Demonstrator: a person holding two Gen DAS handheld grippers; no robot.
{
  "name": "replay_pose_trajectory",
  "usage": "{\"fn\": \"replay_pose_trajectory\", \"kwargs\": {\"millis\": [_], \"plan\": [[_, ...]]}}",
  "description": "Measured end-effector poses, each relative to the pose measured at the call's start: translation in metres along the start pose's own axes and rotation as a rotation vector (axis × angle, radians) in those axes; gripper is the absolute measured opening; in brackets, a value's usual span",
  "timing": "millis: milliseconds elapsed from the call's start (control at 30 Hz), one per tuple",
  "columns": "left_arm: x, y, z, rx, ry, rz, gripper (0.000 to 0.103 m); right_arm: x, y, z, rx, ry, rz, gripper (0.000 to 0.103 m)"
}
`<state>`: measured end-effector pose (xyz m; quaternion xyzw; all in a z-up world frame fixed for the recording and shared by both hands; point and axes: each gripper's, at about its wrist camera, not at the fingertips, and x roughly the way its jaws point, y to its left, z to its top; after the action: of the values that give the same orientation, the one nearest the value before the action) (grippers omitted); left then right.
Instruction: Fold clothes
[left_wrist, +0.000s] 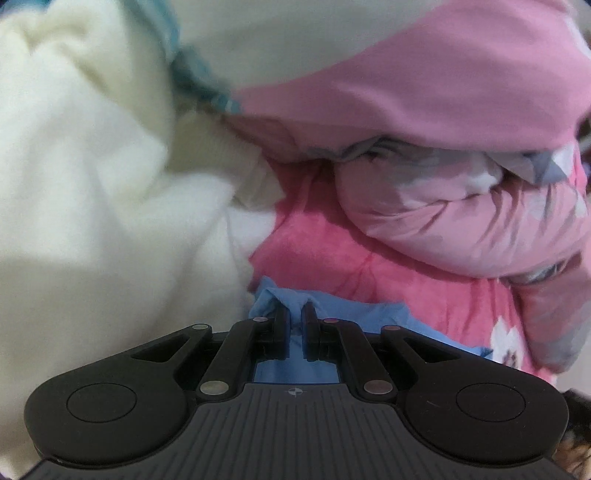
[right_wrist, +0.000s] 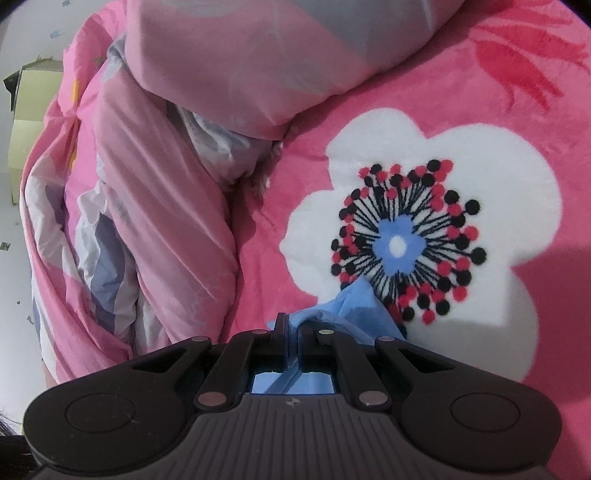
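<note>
Left gripper (left_wrist: 294, 314) and right gripper (right_wrist: 293, 325), jaws nearly closed, each pinch the blue garment (left_wrist: 343, 310) above the pink flowered blanket (right_wrist: 480, 92), beside a rumpled quilt (right_wrist: 166, 203).

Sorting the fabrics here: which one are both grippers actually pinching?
The blue garment: left gripper and right gripper clamp it; the pink blanket and cream fleece lie ungripped.

The left claw (left_wrist: 295, 317) is black plastic. It has two thin flat fingers (left_wrist: 281, 325) at 12 o'clock, joined by slanted bars with shiny round silver pins. Big round black bumps sit at 9 and 3 o'clock. The grey middle part has straight ridges and a tiny round mark. The right claw (right_wrist: 293, 326) looks just the same.
</note>
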<state>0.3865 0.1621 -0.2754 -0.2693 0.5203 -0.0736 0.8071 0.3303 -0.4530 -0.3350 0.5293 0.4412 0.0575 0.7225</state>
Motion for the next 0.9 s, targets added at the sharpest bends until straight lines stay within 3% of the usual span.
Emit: {"fn": "replay_pose_trajectory", "kwargs": {"millis": [67, 100, 133, 167, 267, 333, 433, 500, 600, 667, 767, 867, 900], "plan": [[0.006, 0.015, 0.002, -0.108, -0.011, -0.043, 0.027, 0.007, -0.016, 0.005, 0.089, -0.018, 0.058, 0.013], [0.008, 0.023, 0.003, -0.177, -0.026, -0.076, 0.029, 0.010, -0.025, 0.007, 0.134, -0.040, 0.074, 0.022], [0.008, 0.029, 0.004, -0.235, -0.043, -0.103, 0.029, 0.012, -0.034, 0.009, 0.176, -0.067, 0.082, 0.044], [0.008, 0.031, 0.004, -0.264, -0.060, -0.114, 0.030, 0.012, -0.041, 0.009, 0.206, -0.105, 0.090, 0.049], [0.005, 0.030, 0.004, -0.286, -0.089, -0.112, 0.031, 0.007, -0.051, 0.010, 0.249, -0.175, 0.121, 0.049], [0.001, 0.022, 0.004, -0.225, -0.095, -0.074, 0.032, 0.002, -0.046, 0.009, 0.221, -0.185, 0.104, 0.049], [-0.010, 0.004, 0.001, -0.088, -0.110, -0.013, 0.035, -0.006, -0.017, 0.005, 0.072, -0.157, 0.075, 0.049], [-0.021, -0.009, -0.005, 0.043, -0.128, 0.026, 0.040, -0.005, 0.014, -0.002, -0.094, -0.095, 0.062, 0.048], [-0.028, -0.028, -0.020, 0.223, -0.106, 0.047, 0.042, 0.016, 0.060, -0.024, -0.368, 0.091, 0.032, 0.042], [-0.023, -0.040, -0.032, 0.336, -0.054, 0.042, 0.042, 0.041, 0.081, -0.047, -0.541, 0.235, -0.001, 0.033], [0.000, -0.055, -0.052, 0.504, 0.092, 0.044, 0.042, 0.079, 0.093, -0.072, -0.714, 0.339, -0.063, 0.020], [0.032, -0.069, -0.076, 0.735, 0.171, 0.165, 0.042, 0.117, 0.102, -0.096, -0.875, 0.429, -0.127, 0.017], [0.040, -0.074, -0.082, 0.818, 0.165, 0.197, 0.042, 0.130, 0.105, -0.104, -0.929, 0.458, -0.149, 0.017]]}}
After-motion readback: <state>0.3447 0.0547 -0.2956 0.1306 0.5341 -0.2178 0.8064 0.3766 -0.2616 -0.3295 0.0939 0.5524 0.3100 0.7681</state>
